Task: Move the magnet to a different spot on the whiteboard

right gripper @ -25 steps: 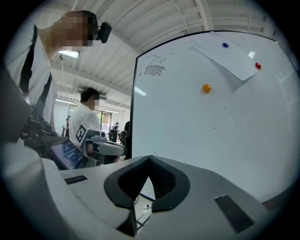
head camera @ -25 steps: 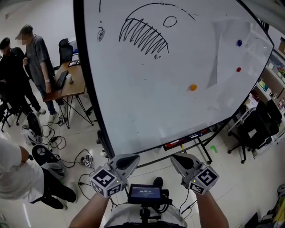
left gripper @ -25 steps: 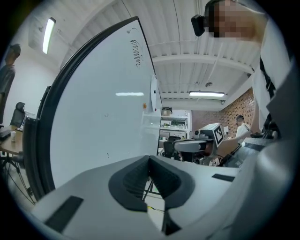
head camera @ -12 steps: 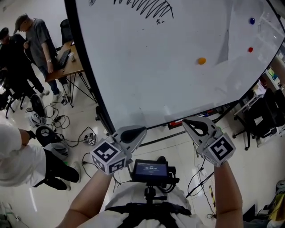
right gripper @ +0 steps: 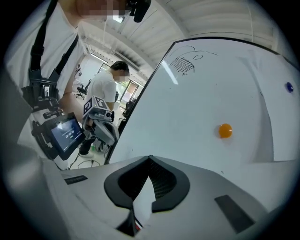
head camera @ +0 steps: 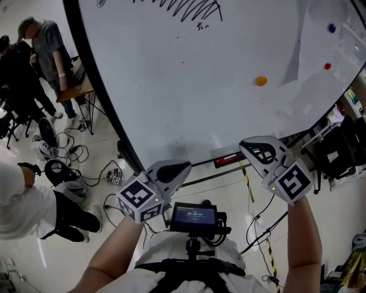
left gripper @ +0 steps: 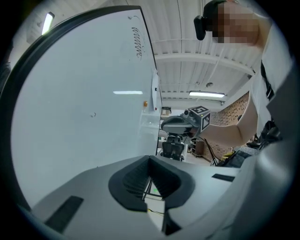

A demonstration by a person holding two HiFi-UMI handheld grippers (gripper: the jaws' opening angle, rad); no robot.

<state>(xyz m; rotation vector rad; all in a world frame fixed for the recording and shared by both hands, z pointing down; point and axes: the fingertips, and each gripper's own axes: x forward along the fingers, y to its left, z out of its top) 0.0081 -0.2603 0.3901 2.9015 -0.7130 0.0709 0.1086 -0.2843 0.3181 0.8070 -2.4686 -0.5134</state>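
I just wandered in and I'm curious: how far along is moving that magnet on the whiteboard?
Nothing looks done yet. The orange magnet sits on the whiteboard, untouched. In hand: nothing; the right claw and left claw are both shut and empty, clear of the magnet. Left to do: reach, grip, move, release.

One whiteboard (head camera: 189, 86). On it are three round magnets: one orange magnet (head camera: 261, 81), one red magnet (head camera: 327, 66) and one blue magnet (head camera: 331, 27). There is one black hatched drawing (head camera: 189, 8), cut off at the top edge.

Two hand-held tools: one left tool (head camera: 182, 167) and one right tool (head camera: 249, 146). One small screen (head camera: 193, 217) is at the wearer's chest.

Three other people: one person in grey (head camera: 48, 46), one person in black (head camera: 14, 80) and one person in white (head camera: 23, 212). One wooden worktop (head camera: 73, 92). One black office chair (head camera: 337, 151).
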